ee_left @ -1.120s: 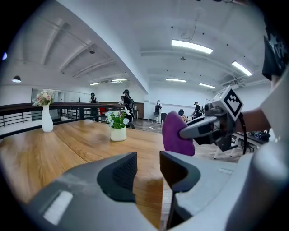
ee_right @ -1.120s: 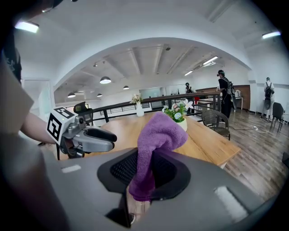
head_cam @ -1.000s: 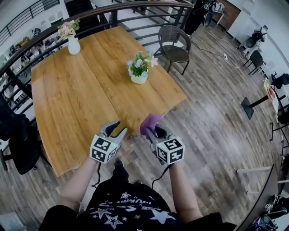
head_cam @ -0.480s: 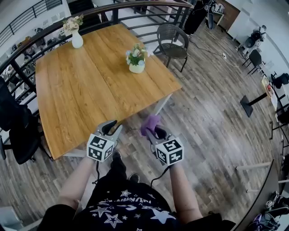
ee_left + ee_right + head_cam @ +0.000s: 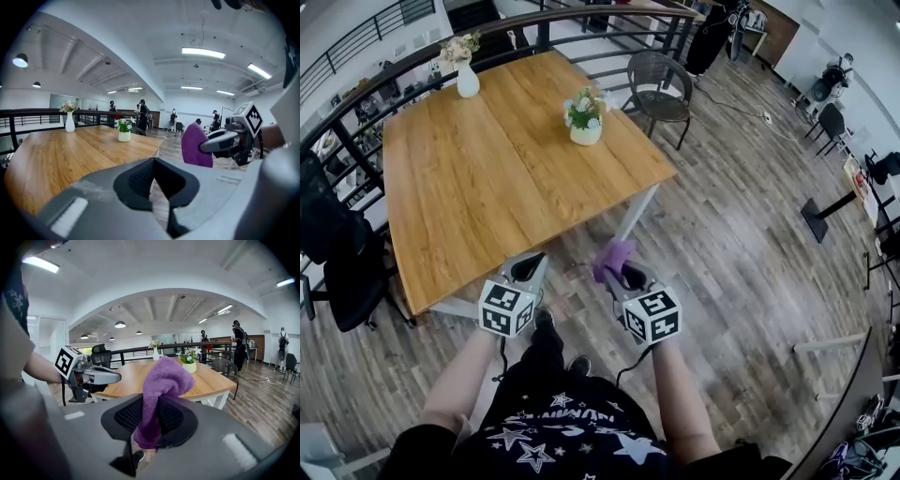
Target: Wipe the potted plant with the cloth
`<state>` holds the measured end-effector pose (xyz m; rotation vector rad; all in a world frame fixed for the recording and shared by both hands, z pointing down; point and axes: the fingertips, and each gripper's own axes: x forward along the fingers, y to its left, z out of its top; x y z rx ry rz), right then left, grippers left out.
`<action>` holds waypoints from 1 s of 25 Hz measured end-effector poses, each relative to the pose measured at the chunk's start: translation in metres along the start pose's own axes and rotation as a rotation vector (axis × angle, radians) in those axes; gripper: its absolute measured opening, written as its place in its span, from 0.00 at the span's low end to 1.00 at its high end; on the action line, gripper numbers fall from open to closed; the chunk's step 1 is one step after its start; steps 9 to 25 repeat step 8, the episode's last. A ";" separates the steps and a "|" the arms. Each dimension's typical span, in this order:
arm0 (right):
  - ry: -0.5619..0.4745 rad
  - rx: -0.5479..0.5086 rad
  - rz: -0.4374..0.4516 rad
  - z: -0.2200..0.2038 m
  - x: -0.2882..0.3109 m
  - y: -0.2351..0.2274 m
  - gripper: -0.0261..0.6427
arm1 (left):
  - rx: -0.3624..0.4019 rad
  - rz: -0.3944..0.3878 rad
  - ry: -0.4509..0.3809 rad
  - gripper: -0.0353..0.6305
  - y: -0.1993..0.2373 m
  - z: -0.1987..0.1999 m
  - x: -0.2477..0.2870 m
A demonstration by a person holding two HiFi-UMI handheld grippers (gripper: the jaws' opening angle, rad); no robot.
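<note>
r tool (image 5: pixel 152 420) clamps purple cloth (image 5: pixel 165 376), l tool (image 5: pixel 154 169) jaws just closed, empty

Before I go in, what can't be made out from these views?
Potted plant: too small in every view to judge its leaves or any dust.
Purple cloth: lower end buried inside the right gripper, right gripper view.
Table: underside hidden by its own top, head view.

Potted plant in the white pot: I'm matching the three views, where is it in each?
Head view: potted plant upper centre, on the wooden table.
Left gripper view: potted plant left of centre, on the table.
Right gripper view: potted plant right of centre, past the purple cloth.
Shared landmark: the tall white vase at the table's far corner.
</note>
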<state>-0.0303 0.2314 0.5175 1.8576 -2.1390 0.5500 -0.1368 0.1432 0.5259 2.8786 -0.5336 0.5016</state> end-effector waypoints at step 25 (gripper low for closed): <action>0.004 -0.010 -0.001 0.001 -0.009 0.007 0.16 | 0.021 -0.001 0.016 0.06 -0.011 -0.003 -0.013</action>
